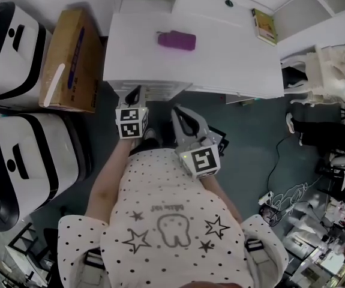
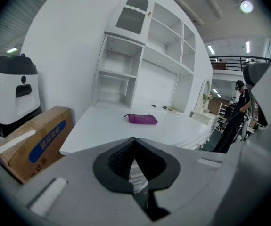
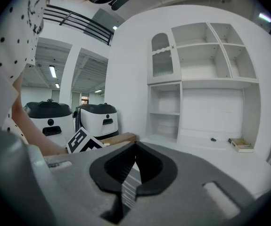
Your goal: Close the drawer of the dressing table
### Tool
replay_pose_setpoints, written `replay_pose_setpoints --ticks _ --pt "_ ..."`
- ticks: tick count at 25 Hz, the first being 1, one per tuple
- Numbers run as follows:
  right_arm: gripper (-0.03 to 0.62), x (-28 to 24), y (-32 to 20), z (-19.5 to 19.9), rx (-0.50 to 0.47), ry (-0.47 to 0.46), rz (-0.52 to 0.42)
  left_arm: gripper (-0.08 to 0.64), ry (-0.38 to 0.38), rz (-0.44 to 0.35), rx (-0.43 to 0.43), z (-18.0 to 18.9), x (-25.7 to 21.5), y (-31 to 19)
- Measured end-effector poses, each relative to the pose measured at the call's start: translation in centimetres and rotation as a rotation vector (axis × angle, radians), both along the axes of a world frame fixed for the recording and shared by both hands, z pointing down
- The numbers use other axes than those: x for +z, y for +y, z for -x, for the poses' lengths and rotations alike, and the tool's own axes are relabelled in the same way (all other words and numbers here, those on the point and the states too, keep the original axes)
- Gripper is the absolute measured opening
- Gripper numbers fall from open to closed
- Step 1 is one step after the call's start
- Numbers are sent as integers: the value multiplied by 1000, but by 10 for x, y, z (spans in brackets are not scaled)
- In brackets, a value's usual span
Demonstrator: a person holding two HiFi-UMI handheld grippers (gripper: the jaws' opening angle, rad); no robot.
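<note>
Left gripper [image 1: 134, 93], jaws closed on nothing, by the dressing table's [image 1: 232, 56] near edge; right gripper [image 1: 181, 117] likewise closed, empty. Purple pouch [image 1: 176, 40] on top.

Smooth white painted board on the dressing table [image 1: 220, 59], with a soft sheen. The purple pouch [image 1: 176, 40] looks like soft cloth. The cardboard box [image 1: 70, 59] is matt brown. The white machines [image 1: 16, 155] are glossy plastic. The left gripper [image 2: 134, 140] has a matt grey plastic shell, and its pads [image 2: 121, 157] are black and ribbed.
</note>
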State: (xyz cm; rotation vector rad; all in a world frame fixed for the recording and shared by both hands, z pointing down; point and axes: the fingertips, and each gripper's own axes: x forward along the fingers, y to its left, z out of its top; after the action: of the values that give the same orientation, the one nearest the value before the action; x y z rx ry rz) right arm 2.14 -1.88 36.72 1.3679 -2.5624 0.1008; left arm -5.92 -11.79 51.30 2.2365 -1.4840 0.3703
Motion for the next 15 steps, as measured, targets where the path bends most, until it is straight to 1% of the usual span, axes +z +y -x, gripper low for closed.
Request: replay_pose_setpoints --ticks 3,9,15 --pt "-4 3 0 -3 5 -4 -2 -6 9 -20 7 -2 -9 1" --pt "-5 -1 1 -2 -9 5 -6 -8 43 -68 -4 0 -38 0" --pt "-5 1 3 -2 -5 7 -3 -8 73 -130 18 -4 -68 4"
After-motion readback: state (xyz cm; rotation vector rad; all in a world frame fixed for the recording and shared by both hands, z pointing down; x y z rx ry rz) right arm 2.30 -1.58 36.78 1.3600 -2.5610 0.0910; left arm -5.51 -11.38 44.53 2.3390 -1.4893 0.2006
